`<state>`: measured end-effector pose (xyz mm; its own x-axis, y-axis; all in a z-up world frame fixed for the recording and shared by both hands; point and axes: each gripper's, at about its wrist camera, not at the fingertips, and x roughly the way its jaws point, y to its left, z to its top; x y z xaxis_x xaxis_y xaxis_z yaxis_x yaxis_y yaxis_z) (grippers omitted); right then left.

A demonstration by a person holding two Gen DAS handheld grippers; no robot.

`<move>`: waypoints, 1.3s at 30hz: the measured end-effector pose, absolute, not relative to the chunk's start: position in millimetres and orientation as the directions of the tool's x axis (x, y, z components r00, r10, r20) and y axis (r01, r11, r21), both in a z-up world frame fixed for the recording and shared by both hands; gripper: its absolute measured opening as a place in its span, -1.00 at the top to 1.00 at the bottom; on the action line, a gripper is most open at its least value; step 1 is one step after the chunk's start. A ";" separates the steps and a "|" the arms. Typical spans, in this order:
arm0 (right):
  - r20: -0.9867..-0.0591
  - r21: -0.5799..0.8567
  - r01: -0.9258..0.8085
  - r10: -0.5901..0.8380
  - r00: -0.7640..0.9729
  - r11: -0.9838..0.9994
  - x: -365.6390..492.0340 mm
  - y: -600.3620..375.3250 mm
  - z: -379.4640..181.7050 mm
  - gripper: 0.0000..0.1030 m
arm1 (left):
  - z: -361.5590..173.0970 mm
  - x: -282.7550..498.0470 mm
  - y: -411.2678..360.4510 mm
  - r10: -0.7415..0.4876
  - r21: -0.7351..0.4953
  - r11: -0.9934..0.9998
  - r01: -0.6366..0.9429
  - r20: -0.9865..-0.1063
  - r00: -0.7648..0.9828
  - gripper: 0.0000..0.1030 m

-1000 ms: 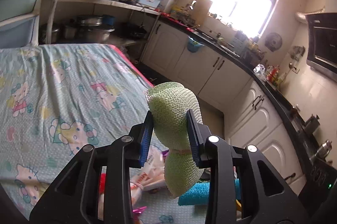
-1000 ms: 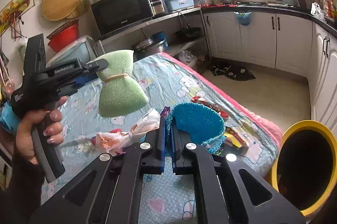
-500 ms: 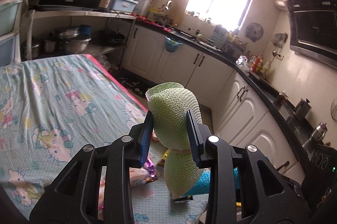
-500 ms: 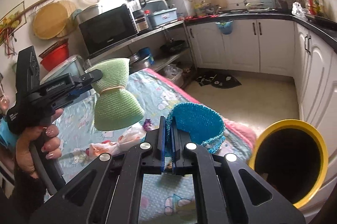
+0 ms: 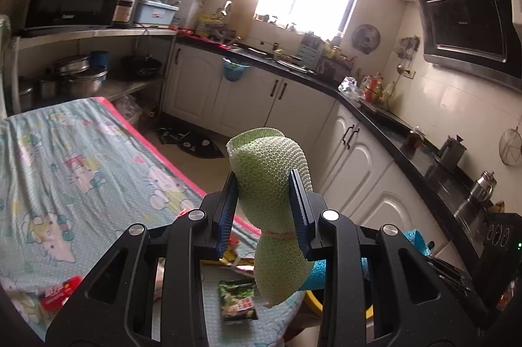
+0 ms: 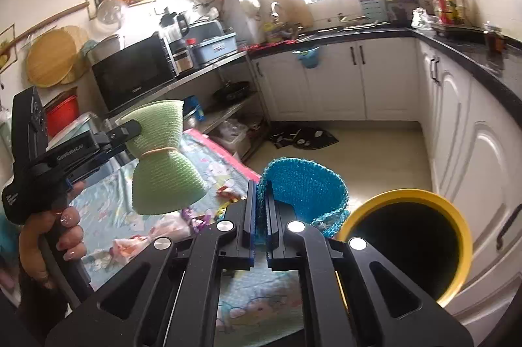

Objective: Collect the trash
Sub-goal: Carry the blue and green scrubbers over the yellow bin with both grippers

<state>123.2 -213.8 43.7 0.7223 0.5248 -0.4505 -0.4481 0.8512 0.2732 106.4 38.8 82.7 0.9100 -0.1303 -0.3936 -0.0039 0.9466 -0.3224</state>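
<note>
My left fingers (image 5: 264, 206) stand partly apart, clamped on the upper half of a green net pouch (image 5: 269, 184), hourglass-shaped and cinched by a rubber band. My right fingers (image 6: 260, 216) are nearly together, pinching the rim of a blue crocheted basket (image 6: 303, 187). Just right of them gapes a yellow-rimmed bin (image 6: 411, 246). Below and beyond, crinkled wrappers (image 5: 238, 298) lie on the cartoon-print surface (image 5: 81, 167).
</note>
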 end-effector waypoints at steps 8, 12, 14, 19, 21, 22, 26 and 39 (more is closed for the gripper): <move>-0.437 0.266 -0.371 0.454 0.777 0.890 123.9 -247.4 47.4 0.91 | 87.3 119.4 11.1 -0.181 -0.315 0.947 0.057 -0.380 0.907 0.52; -0.438 0.266 -0.330 0.418 0.796 0.906 123.6 -265.2 45.1 0.91 | 88.1 126.7 -6.3 -0.212 -0.314 0.945 0.091 -0.377 0.902 0.52; -0.438 0.263 -0.309 0.398 0.806 0.914 123.0 -273.7 43.2 0.91 | 87.2 130.4 -14.9 -0.226 -0.317 0.943 0.104 -0.377 0.898 0.52; -0.443 0.246 -0.251 0.339 0.830 0.936 122.3 -289.6 39.5 0.91 | 81.5 143.2 -36.4 -0.267 -0.326 0.935 0.139 -0.387 0.883 0.52; -0.446 0.241 -0.234 0.321 0.835 0.942 122.7 -294.9 36.9 0.91 | 77.8 148.6 -45.0 -0.281 -0.332 0.931 0.150 -0.394 0.875 0.52; -0.449 0.238 -0.226 0.313 0.837 0.945 124.0 -297.3 36.0 0.91 | 75.3 151.5 -49.0 -0.288 -0.334 0.930 0.155 -0.398 0.871 0.52; -0.467 0.215 -0.184 0.266 0.843 0.959 127.0 -306.0 29.2 0.91 | 65.7 164.3 -68.2 -0.312 -0.340 0.925 0.173 -0.415 0.855 0.52; -0.546 0.207 -0.095 0.196 0.815 0.974 148.2 -326.8 -5.6 0.91 | 35.7 192.1 -105.6 -0.347 -0.323 0.923 0.208 -0.467 0.813 0.52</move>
